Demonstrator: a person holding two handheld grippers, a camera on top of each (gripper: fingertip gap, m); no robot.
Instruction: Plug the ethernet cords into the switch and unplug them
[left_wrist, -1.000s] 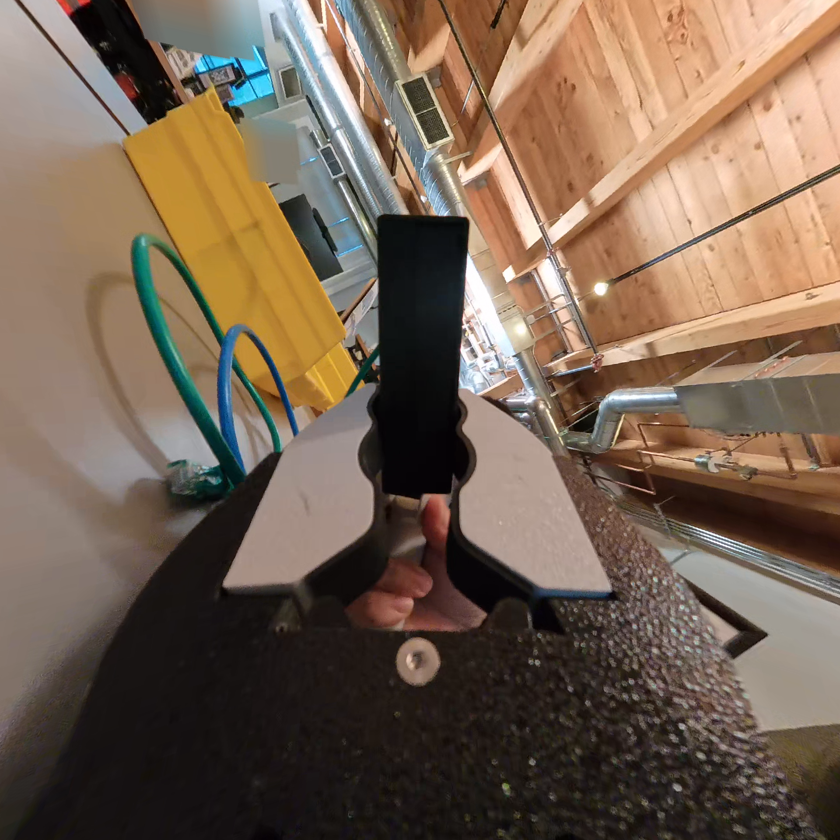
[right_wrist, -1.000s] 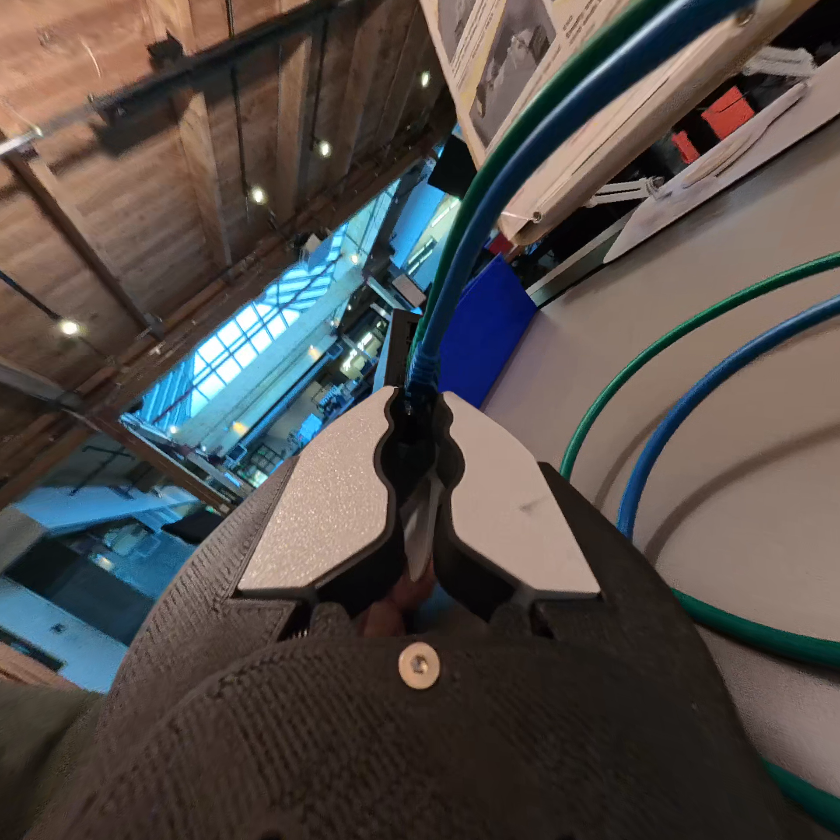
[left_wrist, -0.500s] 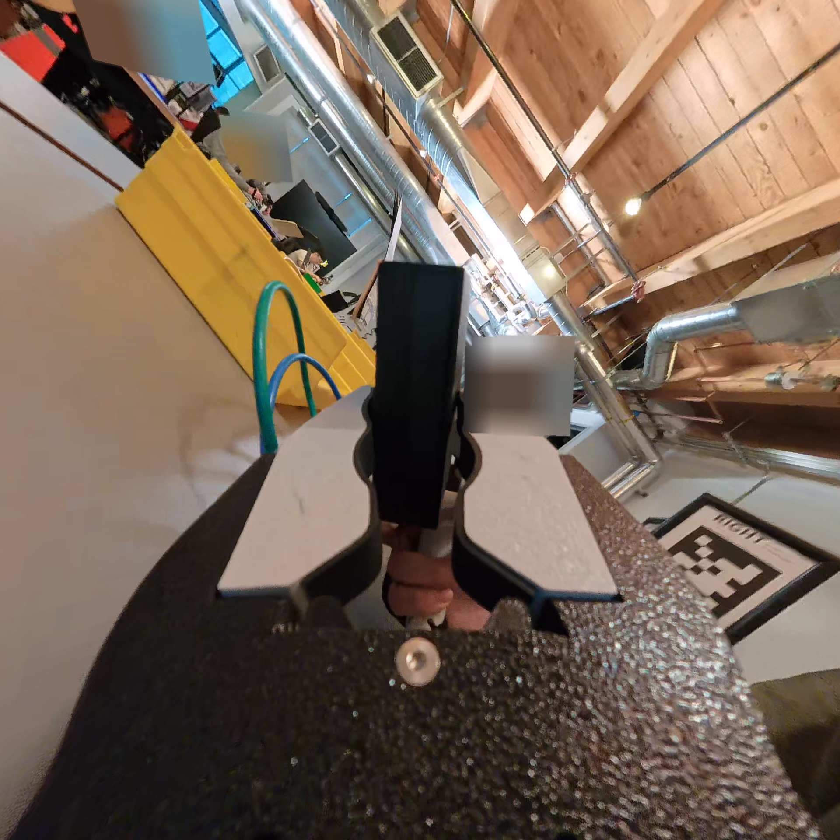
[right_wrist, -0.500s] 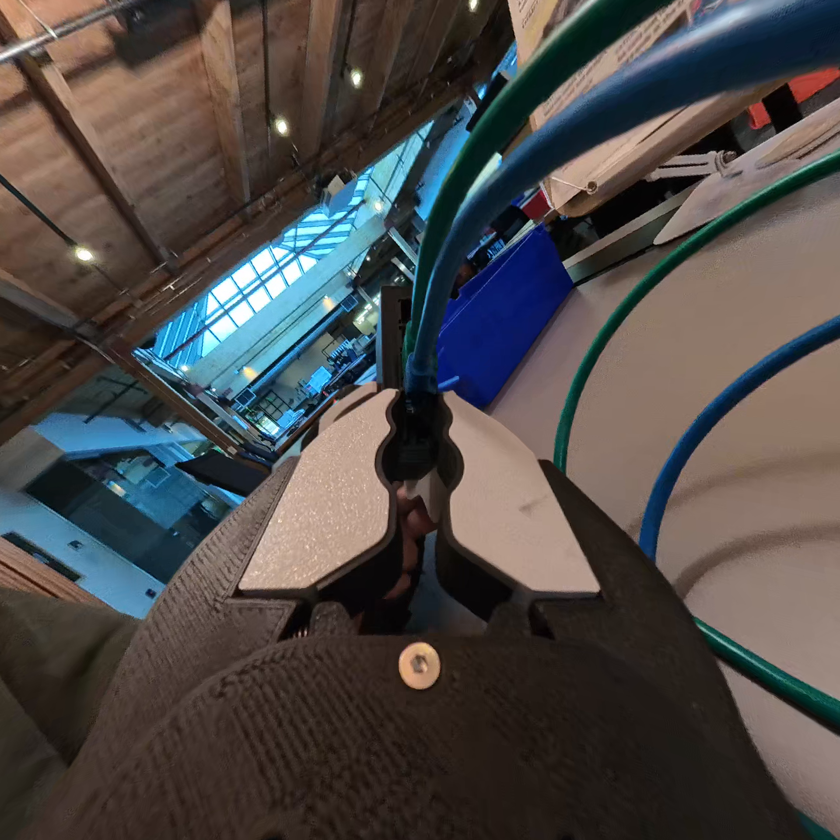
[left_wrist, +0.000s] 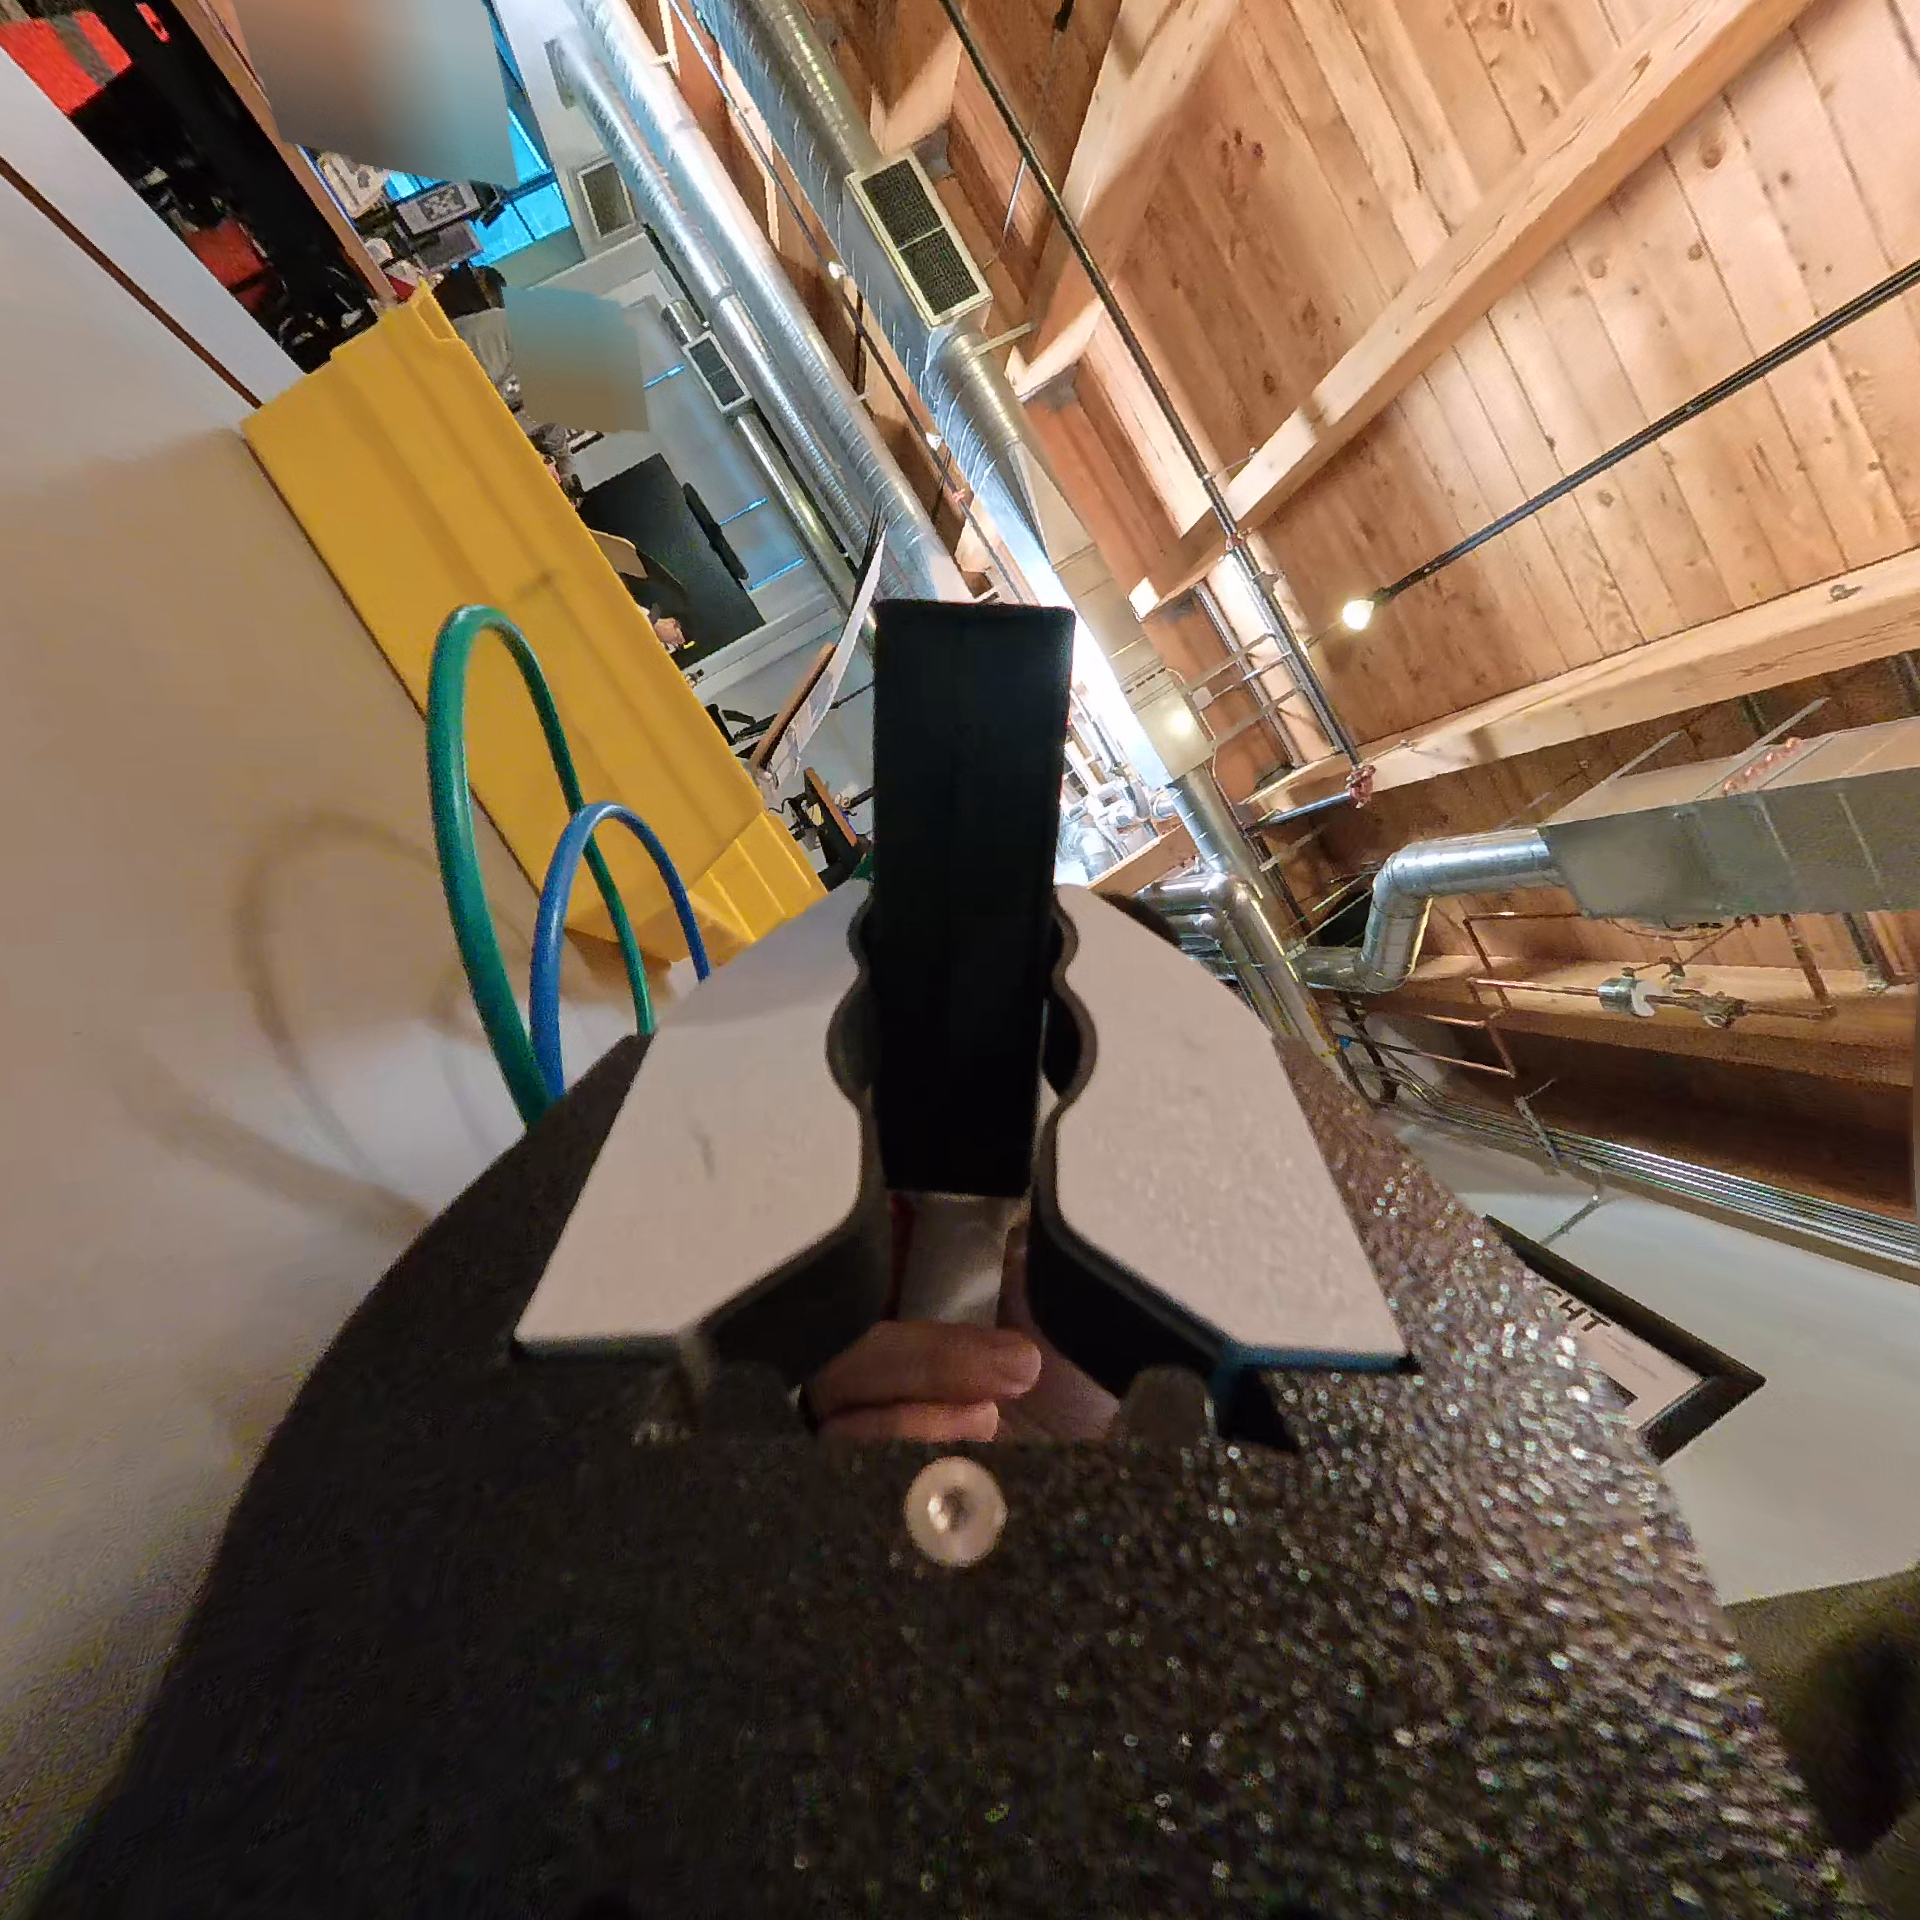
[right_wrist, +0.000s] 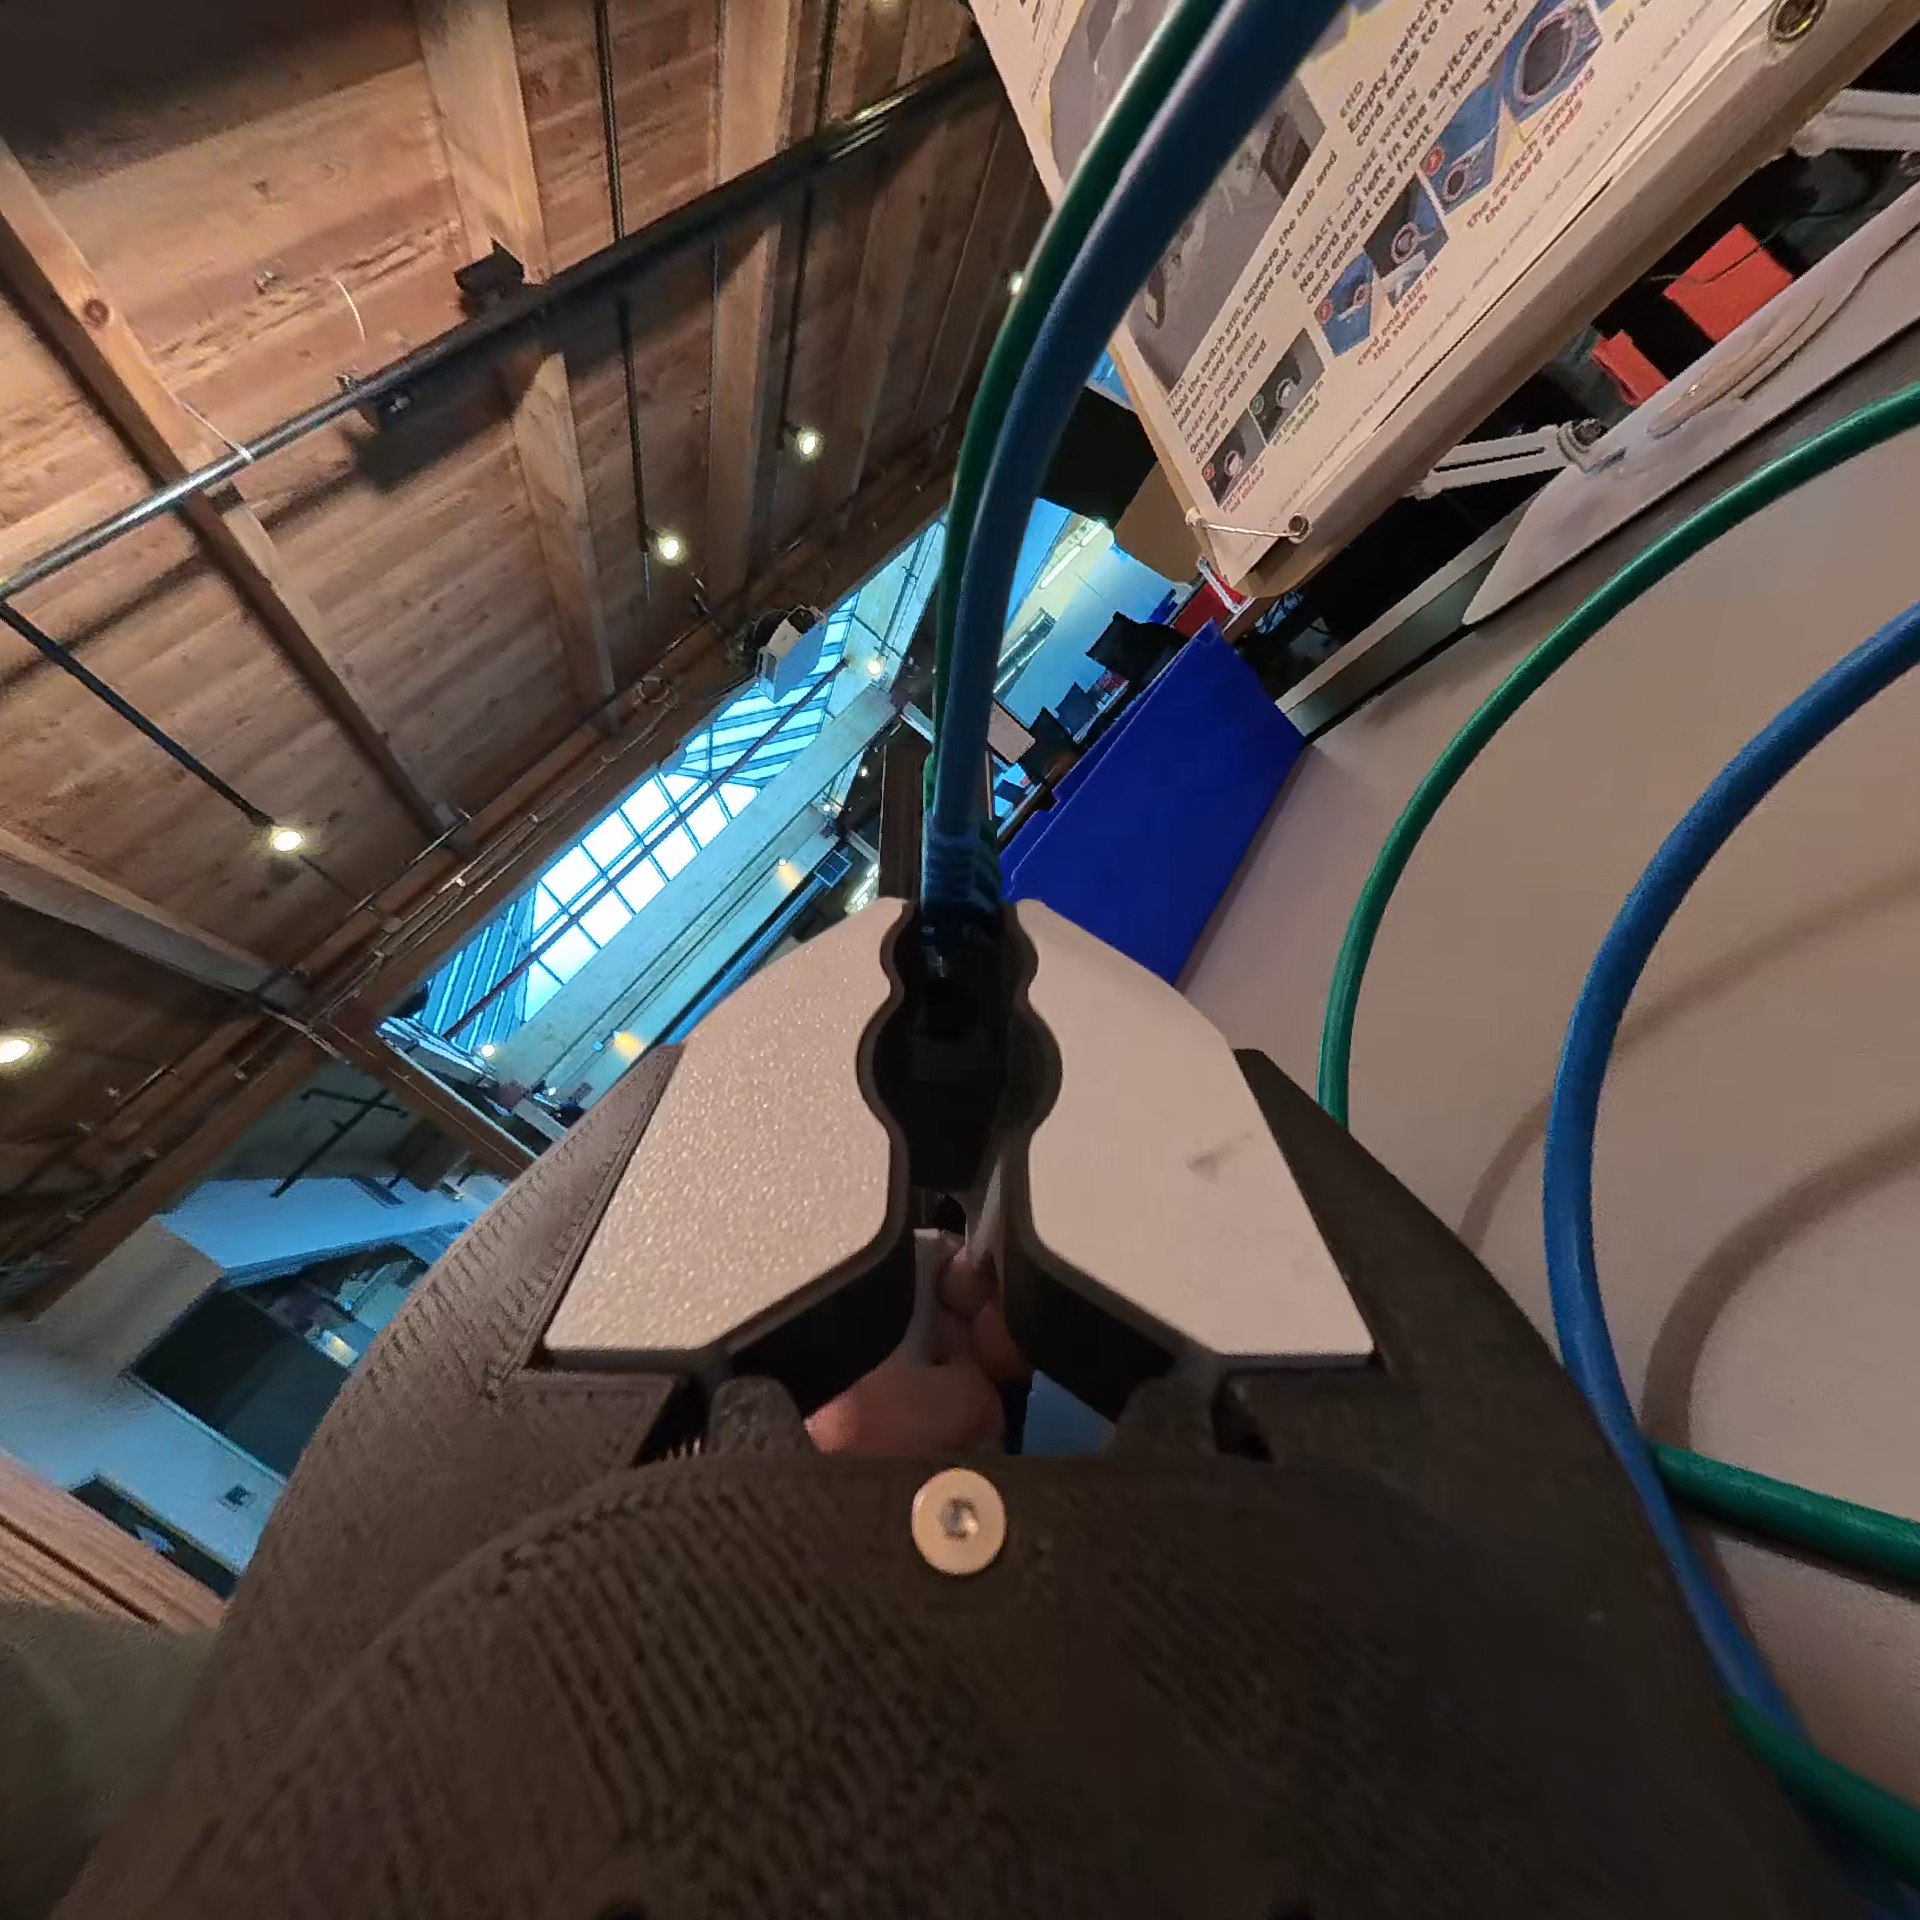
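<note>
In the left wrist view my left gripper (left_wrist: 956, 935) is shut on the black, slab-shaped switch (left_wrist: 966, 831), which stands out forward past the fingertips, off the table. In the right wrist view my right gripper (right_wrist: 956, 914) is shut on the plug end of the blue ethernet cord (right_wrist: 1029, 436), which arcs up and away from the jaws. A green cord (right_wrist: 997, 364) runs close behind it. A narrow dark edge shows just beyond the plug; I cannot tell if the plug is seated in it. Green (left_wrist: 447, 831) and blue (left_wrist: 545, 935) cord loops rise from the table on the left.
The pale table (left_wrist: 156, 831) has a yellow bin (left_wrist: 468, 582) at its edge. A blue bin (right_wrist: 1143, 810) and a hanging printed sheet (right_wrist: 1403, 260) are near the right gripper. Cord loops lie on the table (right_wrist: 1766, 935) to its right. A black-framed marker board (left_wrist: 1621, 1361) lies at the right.
Both grippers have kept their hold. The left view dipped toward the table and swung back up. The right view shifted, and the blue cord's arc now stands farther off.
</note>
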